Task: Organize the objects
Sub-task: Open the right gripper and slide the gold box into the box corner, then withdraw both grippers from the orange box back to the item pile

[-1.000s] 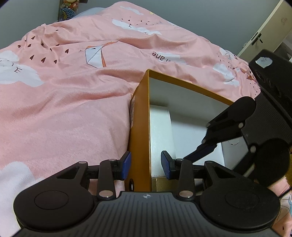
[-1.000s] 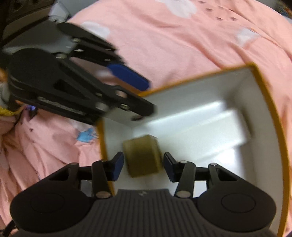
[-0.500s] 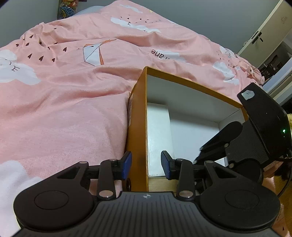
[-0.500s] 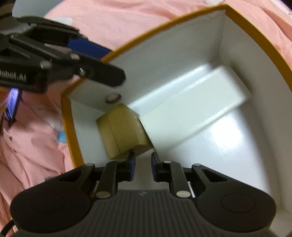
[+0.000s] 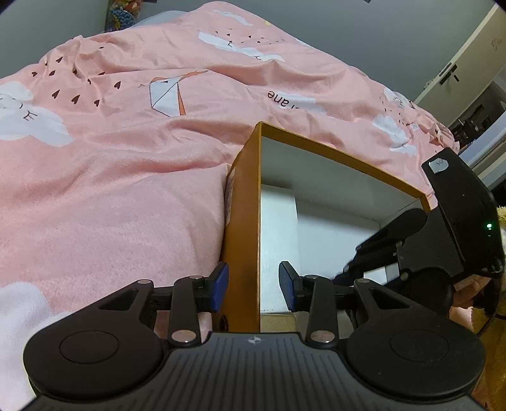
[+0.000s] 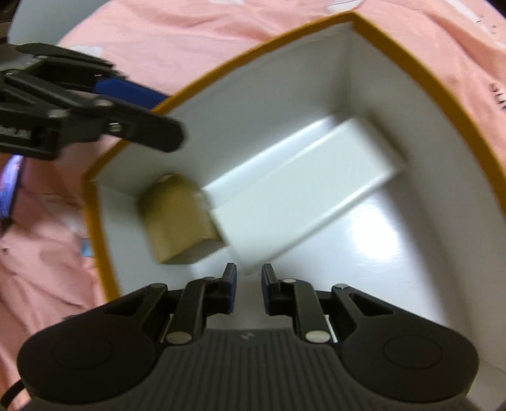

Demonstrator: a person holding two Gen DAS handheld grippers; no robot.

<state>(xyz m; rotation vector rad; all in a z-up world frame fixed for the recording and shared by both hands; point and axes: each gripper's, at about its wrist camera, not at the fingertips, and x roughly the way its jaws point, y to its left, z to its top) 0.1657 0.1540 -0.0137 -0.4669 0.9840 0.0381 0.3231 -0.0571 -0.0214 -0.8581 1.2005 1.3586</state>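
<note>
An orange box with a white inside (image 5: pixel 240 221) (image 6: pixel 411 72) lies on the bed. In it a long white carton (image 6: pixel 303 196) (image 5: pixel 278 237) rests along one wall, and a small tan box (image 6: pixel 180 218) sits in the corner beside it. My left gripper (image 5: pixel 253 284) (image 6: pixel 164 117) straddles the box's near side wall. One blue pad is outside and one inside, and a gap shows on the inner side. My right gripper (image 6: pixel 248 284) (image 5: pixel 351 268) points down into the box just short of the tan box. Its jaws are narrow and nothing is between them.
A pink duvet with cloud and crane prints (image 5: pixel 126 158) surrounds the box. A pale wardrobe (image 5: pixel 474 47) stands at the far right and a colourful object (image 5: pixel 121 12) at the bed's head. A person's hand (image 5: pixel 468 287) holds the right gripper.
The right gripper's jaws were spread around the tan box; they have narrowed with nothing in them and the tan box lies in the corner. The right gripper sank deeper into the box. The left stayed still.
</note>
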